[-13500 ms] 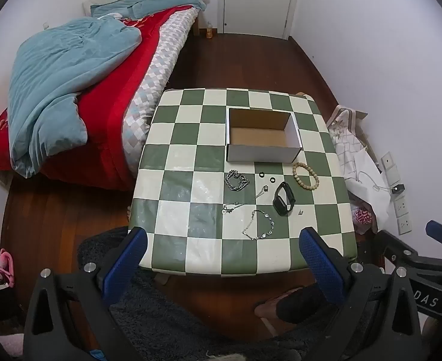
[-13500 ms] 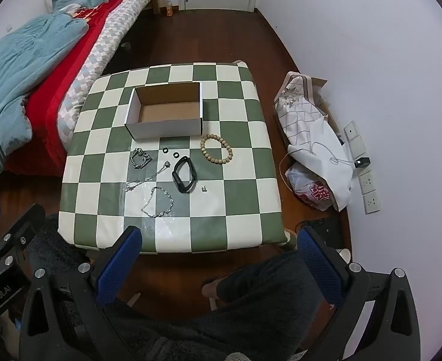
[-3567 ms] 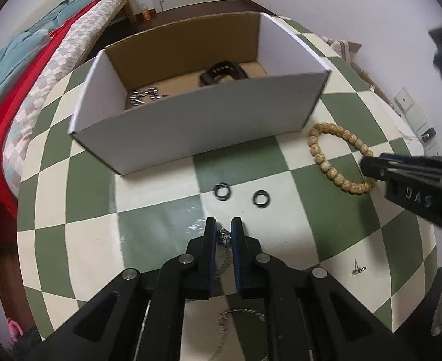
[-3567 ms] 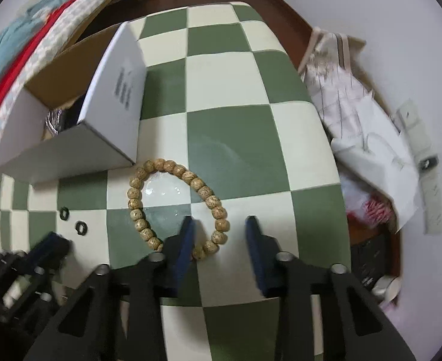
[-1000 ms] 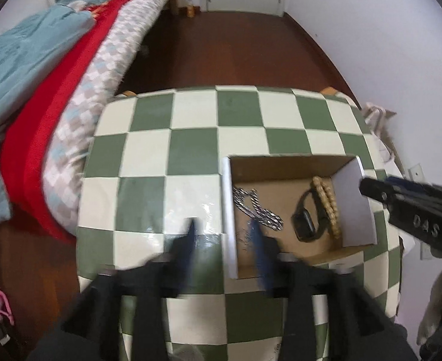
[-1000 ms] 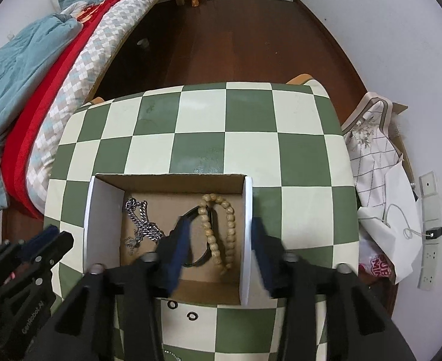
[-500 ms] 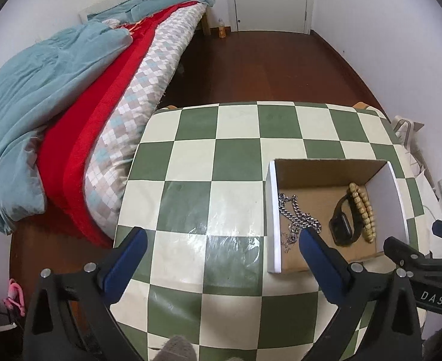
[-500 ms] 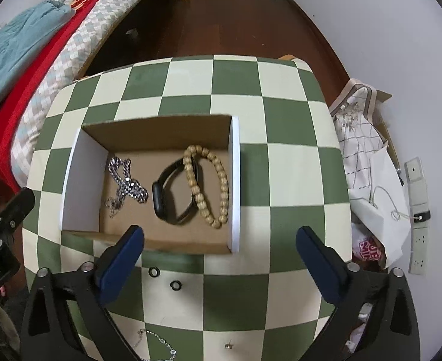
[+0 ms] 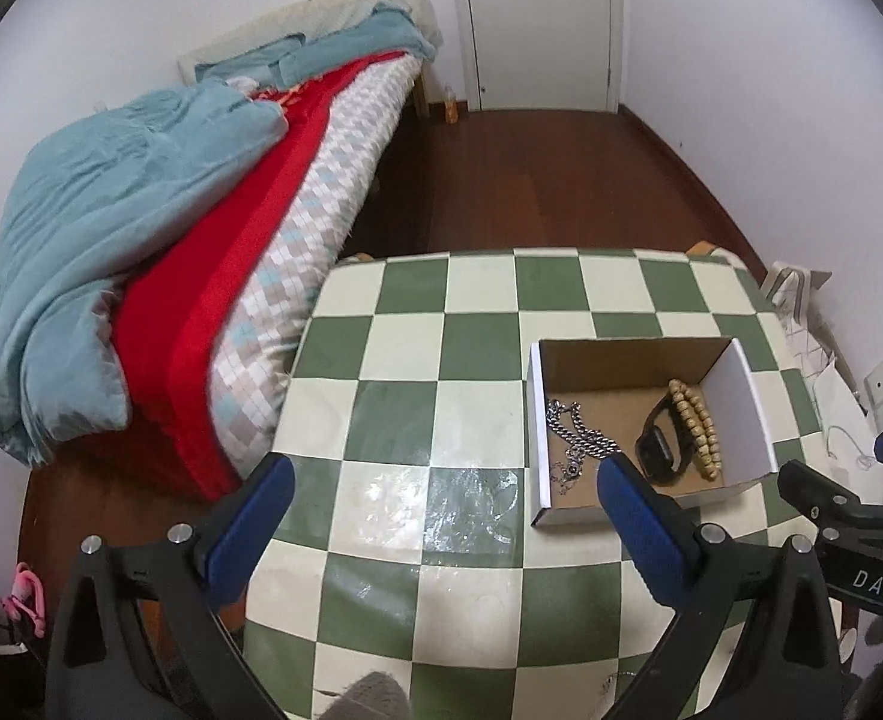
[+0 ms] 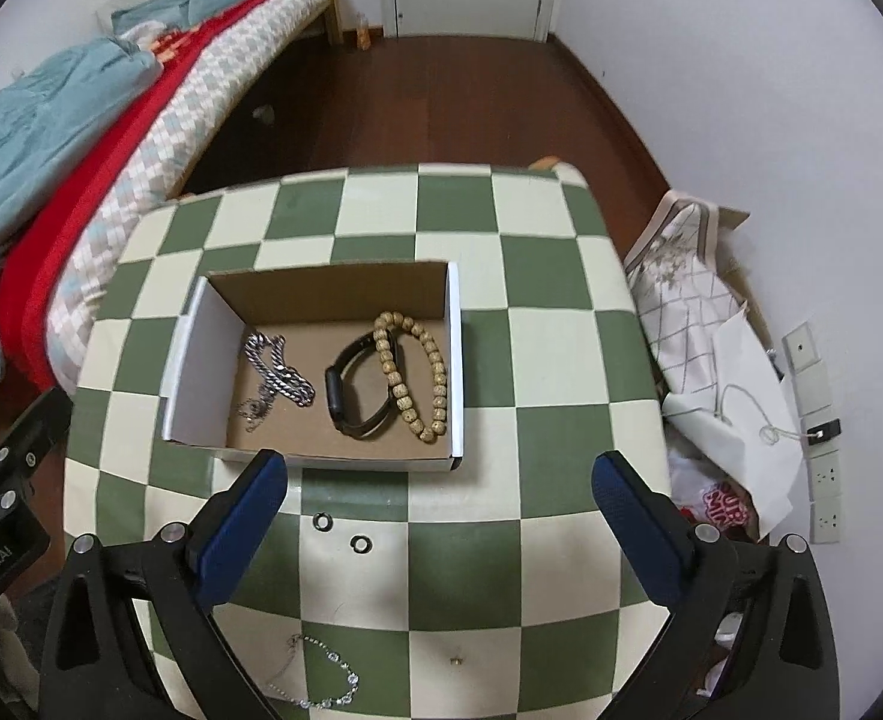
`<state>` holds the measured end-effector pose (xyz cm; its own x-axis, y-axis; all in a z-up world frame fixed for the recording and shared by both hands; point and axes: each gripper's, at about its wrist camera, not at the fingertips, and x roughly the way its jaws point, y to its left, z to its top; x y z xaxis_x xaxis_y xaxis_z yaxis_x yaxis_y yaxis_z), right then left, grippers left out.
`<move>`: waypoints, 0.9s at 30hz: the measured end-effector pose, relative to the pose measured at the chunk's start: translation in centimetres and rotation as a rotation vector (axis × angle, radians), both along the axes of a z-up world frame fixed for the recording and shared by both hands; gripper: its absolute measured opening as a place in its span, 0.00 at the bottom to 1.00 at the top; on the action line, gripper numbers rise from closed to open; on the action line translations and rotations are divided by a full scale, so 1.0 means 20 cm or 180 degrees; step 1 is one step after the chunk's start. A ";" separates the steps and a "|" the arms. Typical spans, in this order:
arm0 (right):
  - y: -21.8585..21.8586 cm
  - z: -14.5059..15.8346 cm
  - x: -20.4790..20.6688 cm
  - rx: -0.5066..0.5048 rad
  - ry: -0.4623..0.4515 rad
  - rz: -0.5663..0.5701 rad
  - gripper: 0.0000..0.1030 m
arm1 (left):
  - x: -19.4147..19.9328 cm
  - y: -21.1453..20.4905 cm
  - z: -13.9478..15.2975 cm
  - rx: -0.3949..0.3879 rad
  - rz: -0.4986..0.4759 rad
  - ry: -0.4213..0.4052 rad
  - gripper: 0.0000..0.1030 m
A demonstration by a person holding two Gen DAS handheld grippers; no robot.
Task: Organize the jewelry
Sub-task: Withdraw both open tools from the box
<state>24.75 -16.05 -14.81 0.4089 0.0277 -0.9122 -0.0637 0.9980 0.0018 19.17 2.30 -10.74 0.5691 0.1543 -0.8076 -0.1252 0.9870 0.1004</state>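
Bedroom floor and bed frame a checkered table that carries everything. Since a second ago both grippers have drawn back and up from the box, which sits mid-table toward its right edge, and their jaws have swung wide apart. The left gripper and right gripper each hang released and empty above the near edge.

Inside the box lie a steel chain, a black band and a bead bracelet, the last one in. By my reading the large pieces are sorted and the small ones remain: a thin bracelet at the near edge, two black rings just in front of the box, and a tiny stud.

Writing: "DAS" on the right gripper's body in the left view, "Robot.AI", its start cut off, on the left gripper's body in the right view; red lettering on a bag beside the table is too partial to read.
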 end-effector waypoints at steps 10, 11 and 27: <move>0.00 0.29 -0.24 0.0015 -0.0404 -0.0005 1.00 | -0.24 -0.03 0.21 -0.0037 -0.0059 -0.0294 1.00; 0.00 0.31 -0.27 0.0014 -0.0433 -0.0005 1.00 | -0.26 -0.03 0.23 -0.0039 -0.0064 -0.0322 1.00; -0.10 0.40 -0.60 0.0340 -0.0506 -0.0139 1.00 | -0.53 0.02 0.29 0.0048 0.0150 -0.0548 1.00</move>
<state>12.74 -18.08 -6.75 0.5504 0.1000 -0.8289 -0.0283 0.9945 0.1012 8.63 2.69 -4.95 0.6906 0.1956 -0.6963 -0.1880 0.9782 0.0883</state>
